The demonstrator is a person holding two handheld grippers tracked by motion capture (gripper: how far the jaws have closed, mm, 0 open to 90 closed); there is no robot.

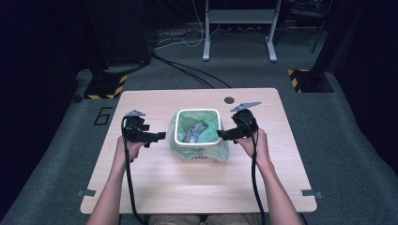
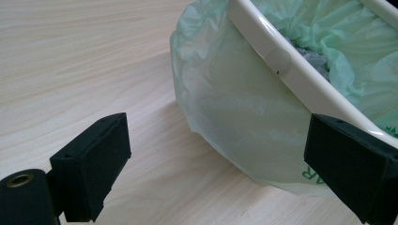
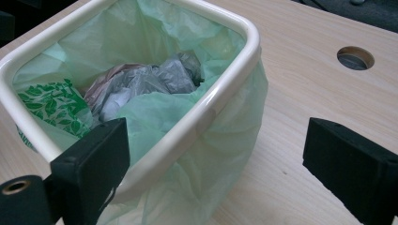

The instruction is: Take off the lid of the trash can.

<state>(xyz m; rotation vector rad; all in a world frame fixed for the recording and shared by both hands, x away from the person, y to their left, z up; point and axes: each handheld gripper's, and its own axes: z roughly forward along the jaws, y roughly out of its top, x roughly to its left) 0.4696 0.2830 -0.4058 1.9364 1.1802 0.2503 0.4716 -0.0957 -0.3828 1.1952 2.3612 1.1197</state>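
High view: the left gripper [image 1: 159,136] and right gripper [image 1: 221,135] are flanking the small white plastic bin lined with a pale green bag [image 1: 197,140] mid-bench. Left gripper view: jaws are standing spread beside the bag's overhang [image 2: 234,126]. Right gripper view: jaws are straddling the near rim [image 3: 187,136], spread; next they probably need to pinch the bag edges

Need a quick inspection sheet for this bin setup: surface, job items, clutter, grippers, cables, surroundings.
Surface: light wood table, round grommet hole near the far edge.
Job's things: white-rimmed bin at table centre, lined with a green bag folded over the rim; crumpled grey waste inside.
Clutter: nothing seen on the tabletop besides the bin.
Grippers: left gripper beside the bin's left side, jaws open; right gripper at the bin's right side, jaws open, one jaw over the rim. Neither grips anything.
Cables: one black cable trails from each gripper toward the person; more cables on the floor beyond.
Surroundings: grey carpet, metal stand, hazard-striped bases.
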